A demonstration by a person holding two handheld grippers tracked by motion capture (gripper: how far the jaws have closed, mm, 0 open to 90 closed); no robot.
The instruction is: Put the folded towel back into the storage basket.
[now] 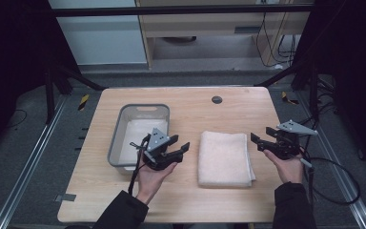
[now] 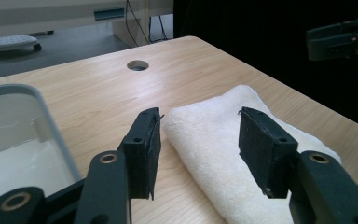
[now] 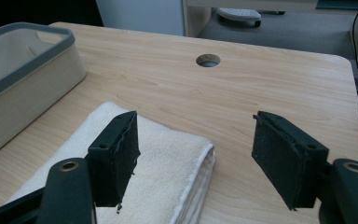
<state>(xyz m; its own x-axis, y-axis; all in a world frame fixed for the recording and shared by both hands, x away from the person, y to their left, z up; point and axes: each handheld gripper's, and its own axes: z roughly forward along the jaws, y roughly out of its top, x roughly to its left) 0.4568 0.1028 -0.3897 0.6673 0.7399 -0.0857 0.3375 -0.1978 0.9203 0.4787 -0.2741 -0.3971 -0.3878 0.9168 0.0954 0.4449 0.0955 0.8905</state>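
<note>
Though flanking towel (image 1: 225, 158), left gripper (image 1: 179, 145), right gripper (image 1: 262, 134) gape, empty.

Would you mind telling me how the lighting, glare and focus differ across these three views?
High view: dim and soft, dark at both sides, the table evenly lit. Left gripper view: a pale sheen on the wood near the round hole, the towel fairly sharp, the black background at right lost in darkness. Right gripper view: brighter, the near jaws slightly soft, the grey bin and towel clear.
</note>
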